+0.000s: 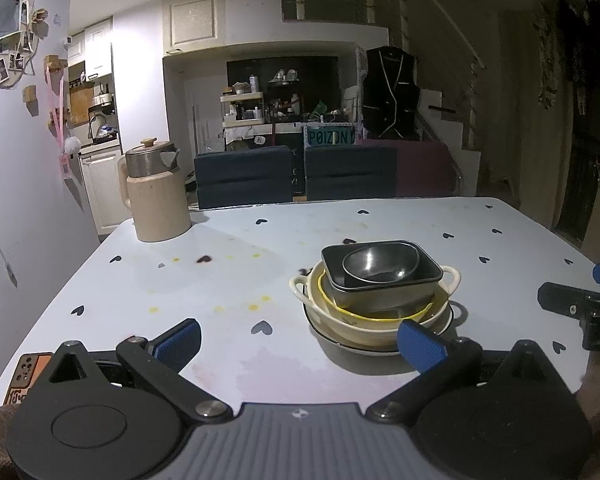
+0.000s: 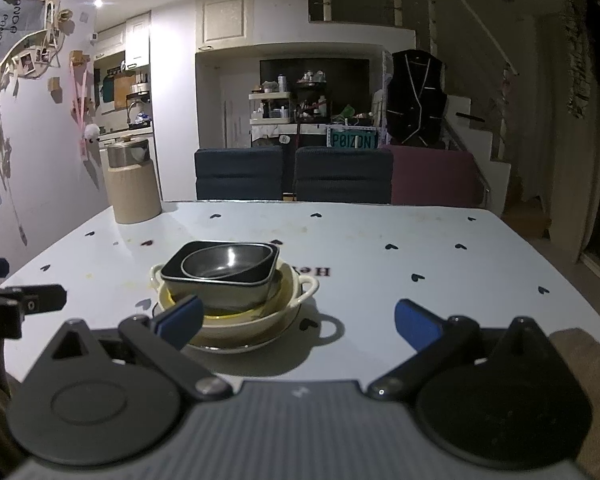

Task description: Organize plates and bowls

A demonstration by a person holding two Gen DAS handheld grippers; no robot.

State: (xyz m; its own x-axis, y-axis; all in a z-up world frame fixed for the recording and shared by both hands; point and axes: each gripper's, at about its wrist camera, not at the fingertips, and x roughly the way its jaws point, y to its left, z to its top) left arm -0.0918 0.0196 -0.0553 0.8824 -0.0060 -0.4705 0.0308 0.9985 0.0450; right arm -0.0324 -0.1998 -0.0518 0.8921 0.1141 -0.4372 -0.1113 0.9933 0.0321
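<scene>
So the whole stack [image 1: 376,300] sat in the middle of the table [image 1: 220,264], already nested: a flat plate [image 1: 340,340] at the bottom, a cream two-handled bowl [image 1: 380,328] on it, a yellow-rimmed bowl [image 1: 380,314] inside that, then a dark square dish [image 1: 380,284] with a small round metal bowl [image 1: 380,266] on top.

My guess on handling — the ceramic pieces were heavy, stiff and chippy, and glazed rims tend to be slick, so pinching a rim hard seemed risky. The little metal bowl looked light and easy to lift by its lip. The cream bowl's side handles looked like the best place to take hold if the stack had to move as one, though the upper pieces sat a bit tilted and could slide.

Both tools were empty: the left hand-held gripper [image 1: 298,342] had its blue pads spread wide just short of the stack, and the right hand-held gripper [image 2: 298,320] was likewise spread, its left pad in front of the bowls.

The table had a pale, smooth cover with little hearts and some yellowish stains — probably slippery. A beige kettle [image 1: 156,196] stood at the far left corner, dark chairs [image 1: 244,176] behind, dim kitchen beyond.
</scene>
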